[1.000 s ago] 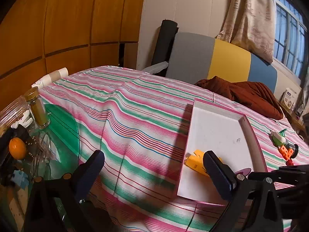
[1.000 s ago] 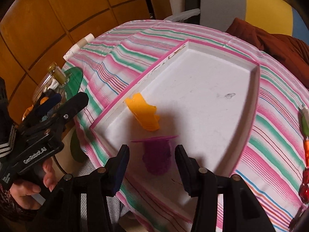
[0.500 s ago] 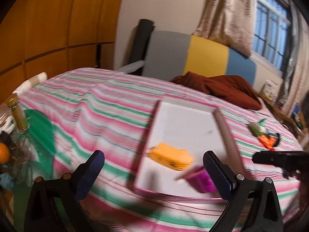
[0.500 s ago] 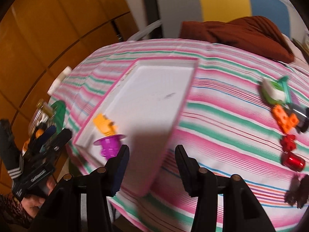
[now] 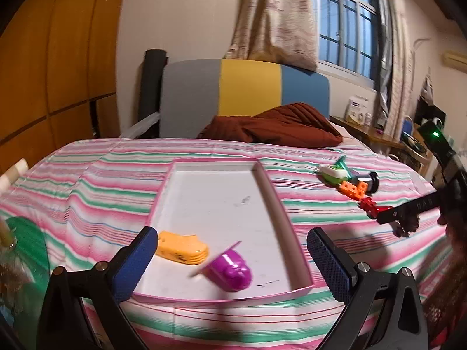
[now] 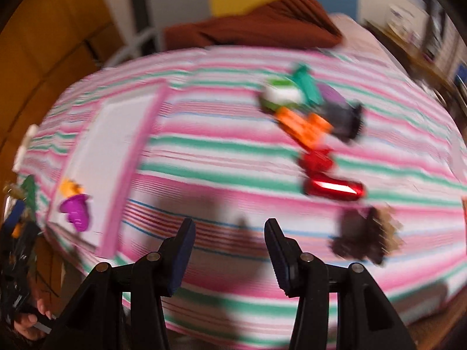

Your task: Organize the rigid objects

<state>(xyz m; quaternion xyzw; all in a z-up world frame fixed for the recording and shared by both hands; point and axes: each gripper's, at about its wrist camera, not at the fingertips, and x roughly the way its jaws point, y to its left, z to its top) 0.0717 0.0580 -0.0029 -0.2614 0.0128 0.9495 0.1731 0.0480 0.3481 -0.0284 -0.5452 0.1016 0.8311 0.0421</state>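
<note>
1. Left gripper [image 5: 230,258]: jaws spread wide with nothing between the pads, hanging over the near end of the shallow white tray with the pink rim [image 5: 270,192].
2. Right gripper [image 6: 229,258]: jaws partly apart and empty, over bare striped cover, just right of the tray's near corner. That view is pretty blurry.
3. In the tray, near end: a yellow-orange plastic toy block [image 5: 181,248] on the left and a purple plastic cup-shaped toy with a flat brim [image 5: 230,269] tipped on its side just right of it. The rest of the tray is bare.
4. Tray sits on the bed with the pink, green and white striped cover [image 5: 96,186].
5. Well right of the tray there's a loose cluster of toys on the cover: a green-and-white piece [image 6: 280,96], an orange block piece [image 6: 305,127], a black piece [image 6: 346,119], a small red piece [image 6: 316,159] and a shiny red cylinder [image 6: 334,189].
6. Nearer and right of those, a dark brown spiky thing [image 6: 363,237], too blurred to identify.
7. Far end: a rust-brown blanket [image 5: 271,127] bunched against a grey, yellow and blue headboard [image 5: 248,87].
</note>
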